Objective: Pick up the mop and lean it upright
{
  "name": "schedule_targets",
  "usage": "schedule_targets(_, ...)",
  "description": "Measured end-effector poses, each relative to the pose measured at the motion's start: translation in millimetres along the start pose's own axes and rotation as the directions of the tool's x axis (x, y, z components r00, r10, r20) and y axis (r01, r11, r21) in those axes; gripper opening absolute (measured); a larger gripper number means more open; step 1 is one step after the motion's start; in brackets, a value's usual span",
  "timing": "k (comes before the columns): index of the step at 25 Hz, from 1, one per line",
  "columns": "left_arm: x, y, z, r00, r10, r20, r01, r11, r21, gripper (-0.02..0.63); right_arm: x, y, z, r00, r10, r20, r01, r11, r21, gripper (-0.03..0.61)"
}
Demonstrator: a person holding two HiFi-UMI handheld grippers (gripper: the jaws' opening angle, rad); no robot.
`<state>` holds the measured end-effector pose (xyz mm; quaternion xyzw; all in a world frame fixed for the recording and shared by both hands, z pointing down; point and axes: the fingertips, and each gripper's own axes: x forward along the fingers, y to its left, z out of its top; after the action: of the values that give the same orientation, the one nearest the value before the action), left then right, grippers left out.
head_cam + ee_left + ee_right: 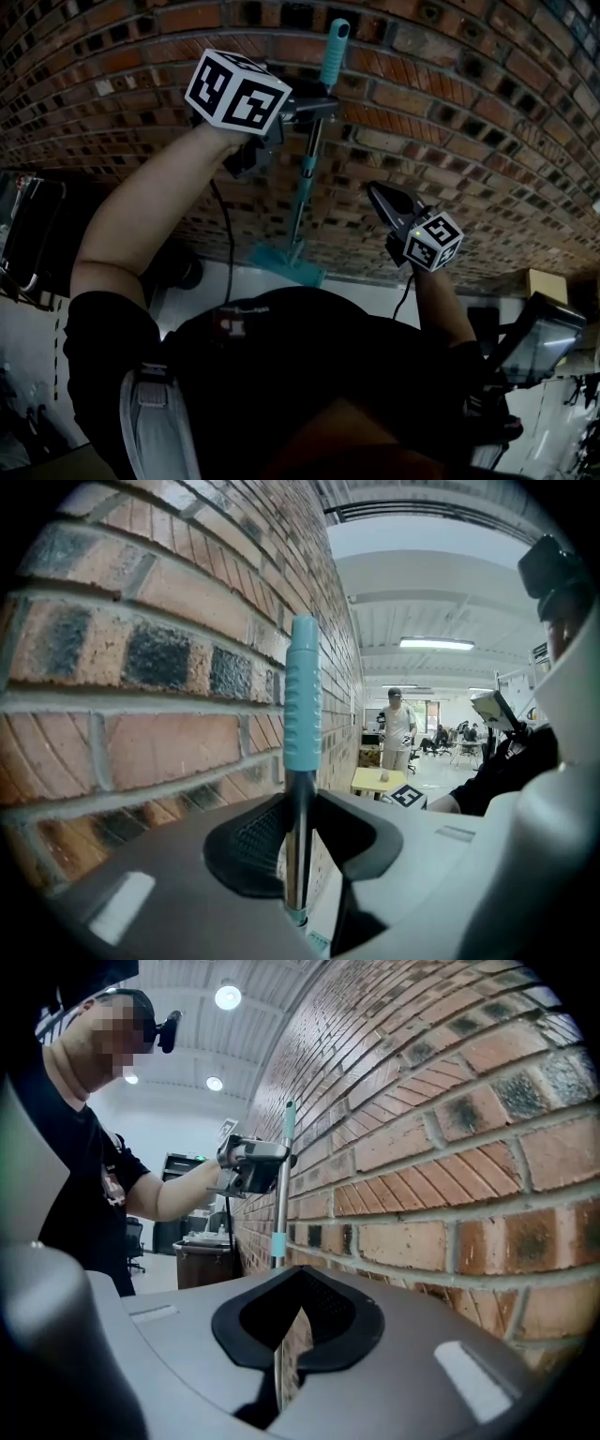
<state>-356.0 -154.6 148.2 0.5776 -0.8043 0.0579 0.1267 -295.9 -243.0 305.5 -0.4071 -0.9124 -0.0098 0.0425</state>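
Note:
The mop stands upright against the brick wall [450,103], its teal grip [335,52] at the top, its metal pole [302,202] below and its teal head [286,263] on the floor at the wall's foot. My left gripper [315,109] is shut on the pole just under the grip; in the left gripper view the pole [298,836] runs between the black pads and the teal grip [302,705] rises above them. My right gripper [386,202] hangs apart to the right of the pole, shut with nothing in it. From the right gripper view the mop [280,1199] shows ahead along the wall.
A black cable [228,246] hangs from the left gripper. A brown bin [202,1262] stands by the wall. In the hall beyond, a person [396,728] stands behind a yellow table [378,780]. Dark equipment [539,342] sits at the right on the pale floor.

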Motion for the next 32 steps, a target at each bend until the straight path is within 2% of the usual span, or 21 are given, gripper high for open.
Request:
schedule_targets(11,24,-5,-66,0.998,0.001,-0.064,0.0,1.0,0.01,0.097,-1,3,-17,1.0,-0.001,-0.021,0.002,1.0,0.027,0.014)
schedule_targets(23,52,1,-173,0.987,0.029,-0.156,-0.039,0.997,-0.06,0.097,-4,11,-54,0.998,0.008,-0.067,-0.005,0.999,0.049,0.014)
schedule_targets(32,69,14,-239,0.977,0.07,-0.202,-0.086,0.994,-0.07,0.097,-3,9,-85,0.994,0.001,-0.106,0.007,0.997,0.075,0.014)
